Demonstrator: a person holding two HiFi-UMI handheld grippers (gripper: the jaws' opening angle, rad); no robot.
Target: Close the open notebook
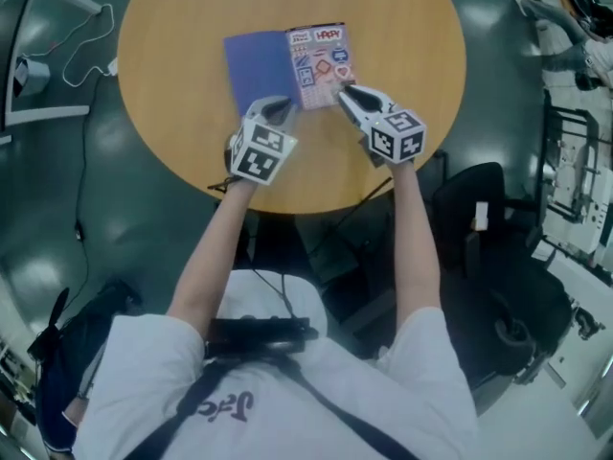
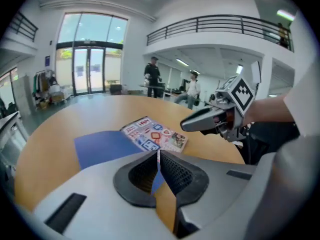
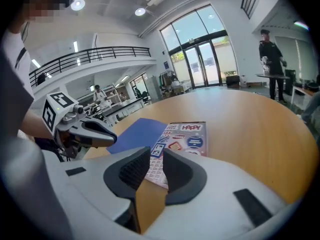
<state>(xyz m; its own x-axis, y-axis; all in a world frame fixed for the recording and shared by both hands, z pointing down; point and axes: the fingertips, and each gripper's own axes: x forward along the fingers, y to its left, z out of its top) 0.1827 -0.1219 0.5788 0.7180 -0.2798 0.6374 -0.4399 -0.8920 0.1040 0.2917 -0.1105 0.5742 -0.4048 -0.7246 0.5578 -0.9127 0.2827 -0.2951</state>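
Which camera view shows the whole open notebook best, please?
The head view: the notebook is seen from above, with both halves almost entirely visible. The left gripper view and the right gripper view see it at a low slant, with its near edge hidden.

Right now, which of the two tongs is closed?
The left tongs: its jaws are pressed together at the tips. The right tongs has a clear gap between its jaws, through which the notebook shows.

The notebook (image 1: 287,65) lies on the table (image 1: 172,84), left tool (image 1: 278,109) and right tool (image 1: 345,92) at its near edge.
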